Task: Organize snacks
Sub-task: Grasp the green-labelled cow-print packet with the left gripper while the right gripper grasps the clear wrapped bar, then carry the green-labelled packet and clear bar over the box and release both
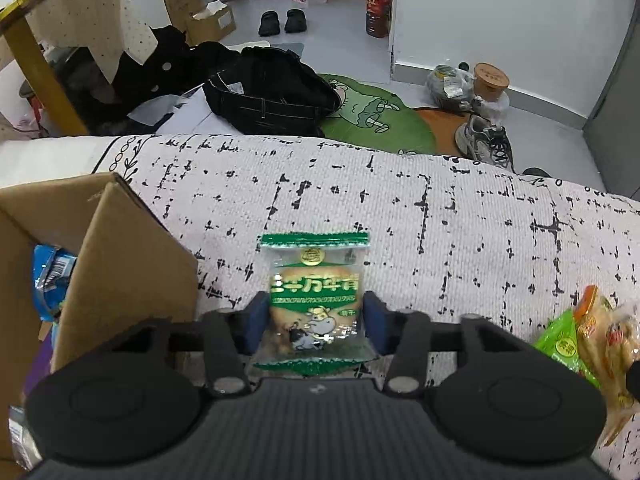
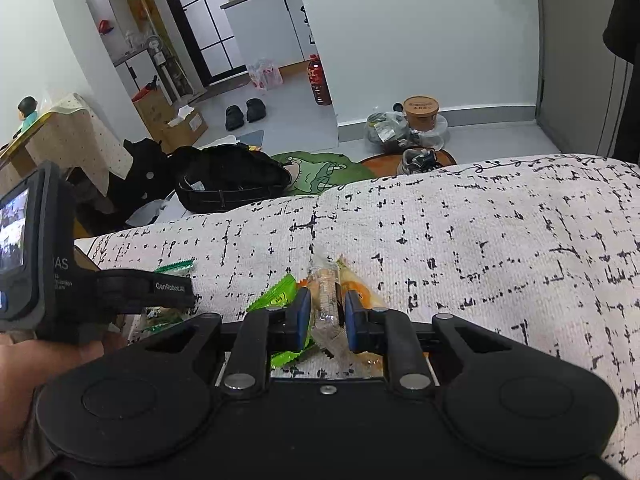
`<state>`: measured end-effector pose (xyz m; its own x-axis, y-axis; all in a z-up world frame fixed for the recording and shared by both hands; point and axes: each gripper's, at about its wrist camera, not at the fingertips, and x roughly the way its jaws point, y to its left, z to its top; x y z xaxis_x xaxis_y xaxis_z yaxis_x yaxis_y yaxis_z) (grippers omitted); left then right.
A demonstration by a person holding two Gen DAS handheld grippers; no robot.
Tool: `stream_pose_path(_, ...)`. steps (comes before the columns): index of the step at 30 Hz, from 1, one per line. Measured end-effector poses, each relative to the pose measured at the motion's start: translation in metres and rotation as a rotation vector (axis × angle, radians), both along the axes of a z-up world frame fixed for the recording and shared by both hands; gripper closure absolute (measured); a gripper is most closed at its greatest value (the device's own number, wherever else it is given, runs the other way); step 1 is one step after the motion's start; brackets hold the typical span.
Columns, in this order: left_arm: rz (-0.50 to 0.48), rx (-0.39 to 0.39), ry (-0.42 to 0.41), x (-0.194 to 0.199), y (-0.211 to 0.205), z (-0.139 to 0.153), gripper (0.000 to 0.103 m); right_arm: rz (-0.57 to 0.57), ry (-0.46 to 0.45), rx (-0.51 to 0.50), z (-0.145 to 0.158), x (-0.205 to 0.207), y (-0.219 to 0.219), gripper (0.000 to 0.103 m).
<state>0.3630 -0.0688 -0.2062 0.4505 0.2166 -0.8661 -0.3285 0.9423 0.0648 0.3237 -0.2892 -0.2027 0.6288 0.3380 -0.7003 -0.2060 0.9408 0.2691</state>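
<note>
A green biscuit packet (image 1: 316,280) with a cartoon cow lies on the white black-flecked cover (image 1: 420,208). My left gripper (image 1: 316,314) is shut on it, a blue pad pressed against each side. My right gripper (image 2: 327,314) is shut on a clear-wrapped snack (image 2: 325,284). That snack stands up between the pads over a bright green packet (image 2: 280,298) and an orange packet (image 2: 362,290). The same pile (image 1: 580,340) shows at the right edge of the left wrist view. An open cardboard box (image 1: 120,264) stands left of the biscuit packet, with blue packets (image 1: 52,276) inside it.
The left tool's camera housing (image 2: 36,248) and a hand (image 2: 16,380) fill the left of the right wrist view. Beyond the cover's far edge the floor holds a black bag (image 1: 272,84), a green rug (image 1: 372,116), a sneaker (image 1: 484,140) and slippers (image 1: 282,22).
</note>
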Motion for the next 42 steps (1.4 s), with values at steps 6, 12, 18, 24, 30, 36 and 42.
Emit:
stream_pose_path(6, -0.024, -0.028, -0.01, -0.008, -0.004, 0.005, 0.055, -0.017, 0.009, -0.008, 0.001, -0.006, 0.0, 0.087)
stream_pose_path(12, -0.048, -0.062, -0.032, -0.026, -0.007, 0.013, 0.055, -0.039, 0.009, -0.035, 0.003, -0.013, 0.001, 0.096)
stream_pose_path(18, -0.074, -0.078, -0.069, -0.043, -0.007, 0.027, 0.055, -0.058, 0.012, -0.04, 0.004, -0.023, 0.002, 0.101)
stream_pose_path(24, -0.098, -0.085, -0.09, -0.053, -0.007, 0.036, 0.055, -0.08, 0.018, -0.037, 0.0, -0.029, -0.002, 0.075)
stream_pose_path(30, -0.116, -0.105, -0.088, -0.058, -0.004, 0.036, 0.055, -0.078, 0.041, -0.045, -0.009, -0.031, 0.0, 0.071)
stream_pose_path(36, -0.13, -0.119, -0.064, -0.06, -0.007, 0.029, 0.055, -0.067, 0.047, -0.045, -0.013, -0.026, 0.008, 0.069)
stream_pose_path(42, -0.15, -0.142, -0.015, -0.061, -0.01, 0.017, 0.055, 0.0, 0.055, -0.059, -0.019, -0.017, 0.026, 0.065)
